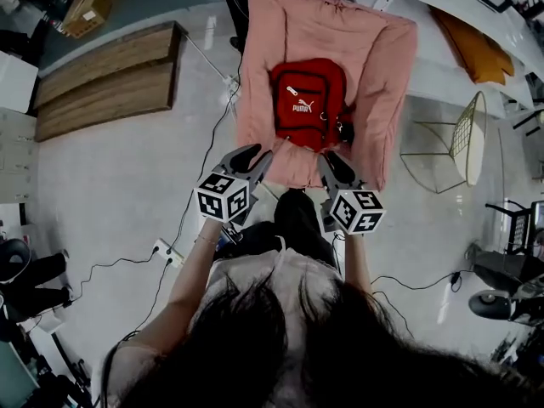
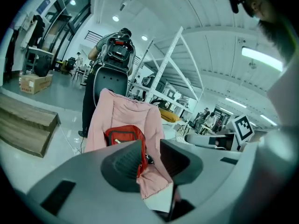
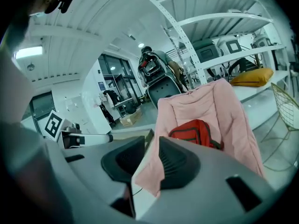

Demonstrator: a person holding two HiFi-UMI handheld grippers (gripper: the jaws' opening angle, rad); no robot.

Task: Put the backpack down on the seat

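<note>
Jaws of the left gripper [image 2: 152,148] stand partly apart with a narrow gap, pinching nothing. The right gripper [image 3: 150,148] is the same, slightly spread and empty. Both hover at the centre of the head view, just at the near edge of a pink padded seat [image 1: 382,75]. A red backpack [image 1: 308,100] lies on that seat, above centre, with white "PUMA" lettering on its front pocket.

pale glossy floor [image 1: 110,194] across the head view; a low wooden platform [image 1: 106,79] at upper left, a cardboard box [image 1: 89,2] above it; a power strip [image 1: 167,252] at lower left; a wire chair [image 1: 463,138] at right; white shelving [image 3: 196,45] with a yellow cushion [image 1: 476,45] at upper right; strip lights [image 2: 261,59] on the white ceiling
</note>
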